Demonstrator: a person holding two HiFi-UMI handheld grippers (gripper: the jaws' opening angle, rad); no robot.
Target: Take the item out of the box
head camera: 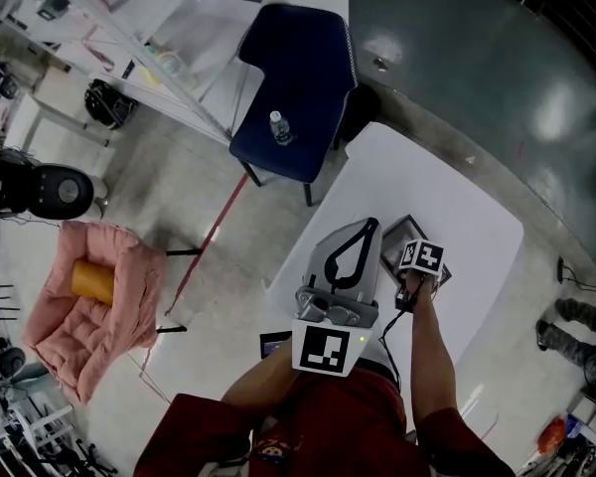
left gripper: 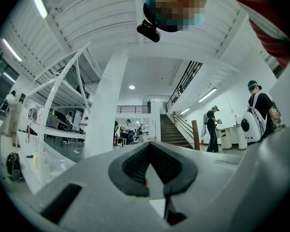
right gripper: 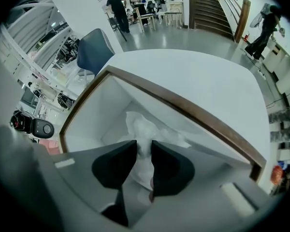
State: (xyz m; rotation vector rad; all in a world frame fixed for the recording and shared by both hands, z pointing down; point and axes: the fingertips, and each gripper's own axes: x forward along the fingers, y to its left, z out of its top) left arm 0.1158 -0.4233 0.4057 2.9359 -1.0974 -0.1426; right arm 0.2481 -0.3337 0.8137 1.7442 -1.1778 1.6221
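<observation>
An open box with a brown rim stands on the white table. Inside it lies a white, plastic-wrapped item. My right gripper reaches down into the box, and its two dark pads press on the item from both sides. From the head view the box sits mid-table, with the right gripper lowered into it under its marker cube. Held high over the table's near edge, my left gripper has its jaws together and nothing in them; the left gripper points out into the hall.
A dark blue chair with a bottle on its seat stands beyond the table's far corner. A pink cushioned seat holding an orange cylinder is on the floor at left. A person's legs show at far right.
</observation>
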